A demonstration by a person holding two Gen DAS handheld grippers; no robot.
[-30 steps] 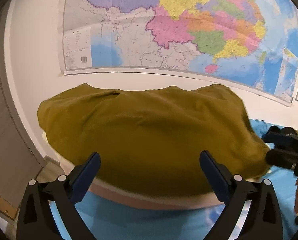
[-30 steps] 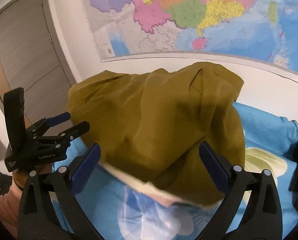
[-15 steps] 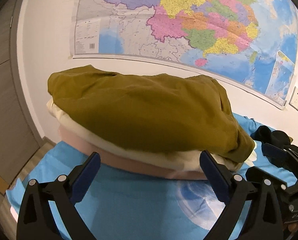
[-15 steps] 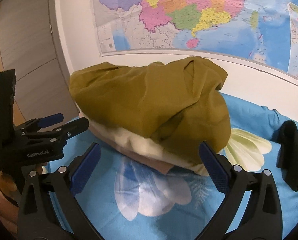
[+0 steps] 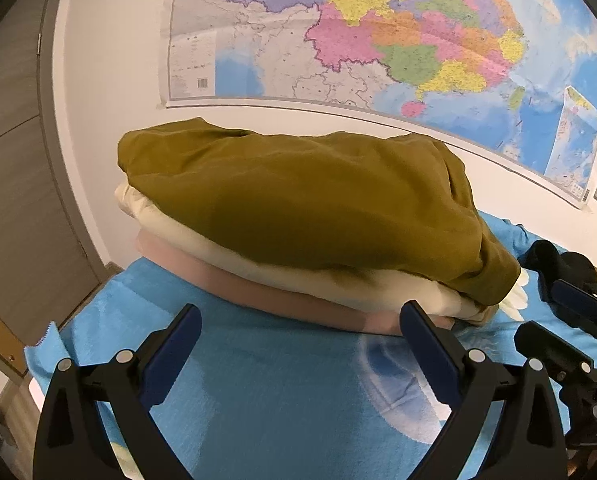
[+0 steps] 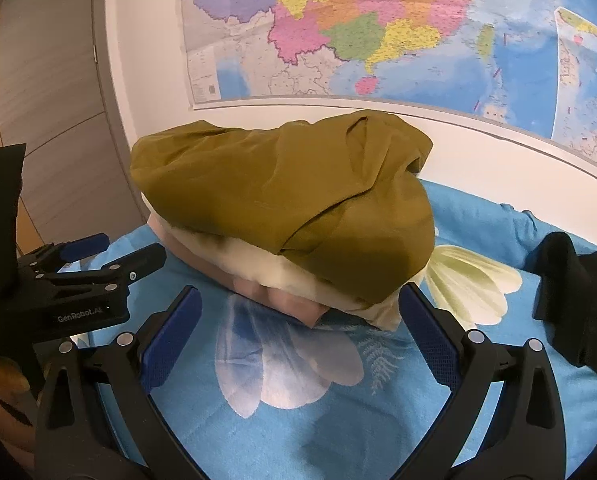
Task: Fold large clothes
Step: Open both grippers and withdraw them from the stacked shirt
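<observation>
The olive garment (image 5: 306,208) lies folded atop a cream piece (image 6: 258,270) and a pink one (image 5: 258,290), stacked on the blue bedsheet (image 5: 266,380) below the wall map (image 6: 378,28). Both the left gripper (image 5: 300,336) and right gripper (image 6: 298,320) hover near it, fingers apart, holding nothing. This fold looks finished; next likely means reaching right for the black garment (image 6: 578,304).
</observation>
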